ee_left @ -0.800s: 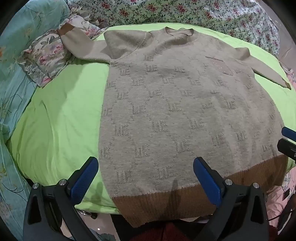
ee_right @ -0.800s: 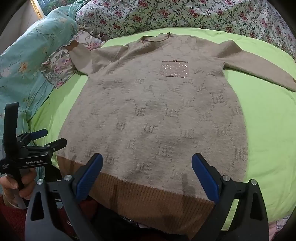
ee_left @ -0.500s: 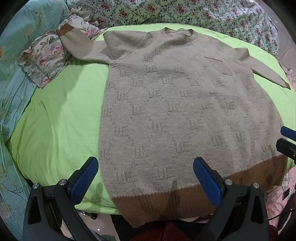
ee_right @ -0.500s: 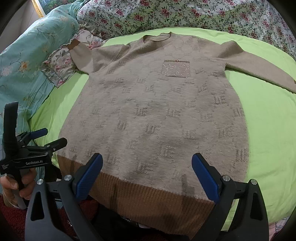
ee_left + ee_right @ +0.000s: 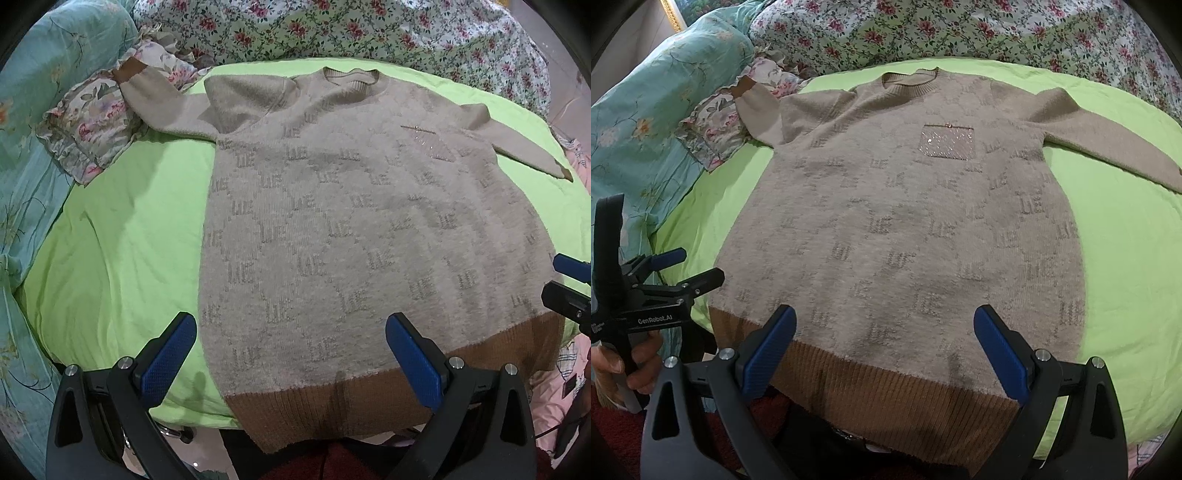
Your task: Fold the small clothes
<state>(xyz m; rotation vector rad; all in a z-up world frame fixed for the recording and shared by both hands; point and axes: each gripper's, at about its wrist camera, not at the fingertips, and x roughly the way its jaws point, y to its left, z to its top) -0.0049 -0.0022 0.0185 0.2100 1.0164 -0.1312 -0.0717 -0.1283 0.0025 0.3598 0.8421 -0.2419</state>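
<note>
Nothing has moved since earlier. Sweater (image 5: 905,229) lies flat, front up, on the green sheet (image 5: 1126,258). Left gripper (image 5: 291,354) and right gripper (image 5: 884,343) hover above its hem, jaws wide, empty. Recommend gripping hem corners evenly

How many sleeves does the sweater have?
2. One sleeve stretches out to the left onto the floral pillow; the other sleeve stretches right across the green sheet, its cuff cut off in the right wrist view.

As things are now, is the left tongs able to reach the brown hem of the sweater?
Probably yes. The left tongs stand open just above the brown hem, nothing lies between them, and the sweater is spread flat on the green sheet.
</note>
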